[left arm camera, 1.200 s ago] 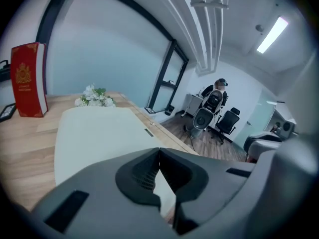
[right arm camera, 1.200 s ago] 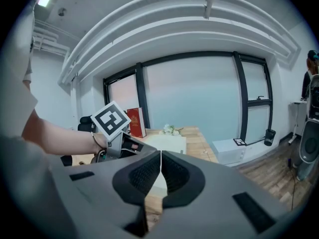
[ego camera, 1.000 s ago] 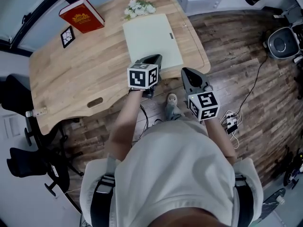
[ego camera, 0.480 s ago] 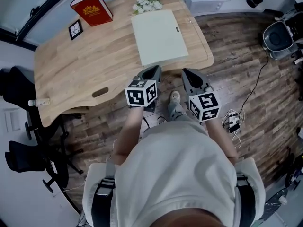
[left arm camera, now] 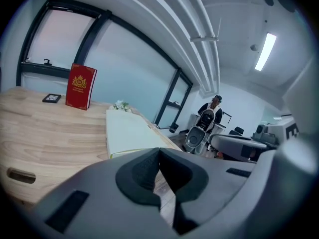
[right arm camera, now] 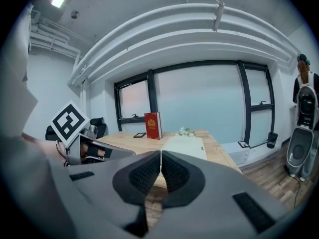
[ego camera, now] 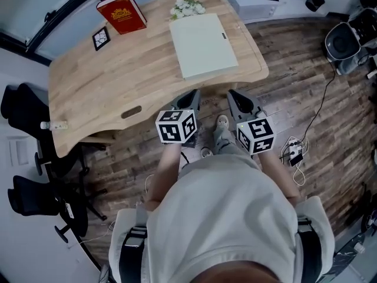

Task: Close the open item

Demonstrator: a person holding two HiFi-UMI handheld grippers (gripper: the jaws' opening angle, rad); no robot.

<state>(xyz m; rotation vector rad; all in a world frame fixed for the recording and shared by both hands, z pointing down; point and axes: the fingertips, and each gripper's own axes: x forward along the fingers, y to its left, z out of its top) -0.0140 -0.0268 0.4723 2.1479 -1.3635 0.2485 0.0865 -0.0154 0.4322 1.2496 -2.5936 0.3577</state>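
The pale flat case lies on the far right part of the wooden bench, with its lid down flat and its near edge close to the bench's front edge. Behind it, at the far edge, is a small bunch of white flowers. A red book stands upright further left, with a small black-and-white marker card lying flat near it.

Neither claw touches the case. In the head view both are held in front of the bench, over the wooden floor, and point toward the bench. The left claw is just off the bench's front edge, below the case's near left corner. Its own view shows its two jaws closed together with nothing between them, and the case just ahead. The right claw is beside it, a little apart, and its jaws are also pressed together and empty. Its view looks across the bench to the case and the red book. The person's shoe shows on the floor between the two claws.
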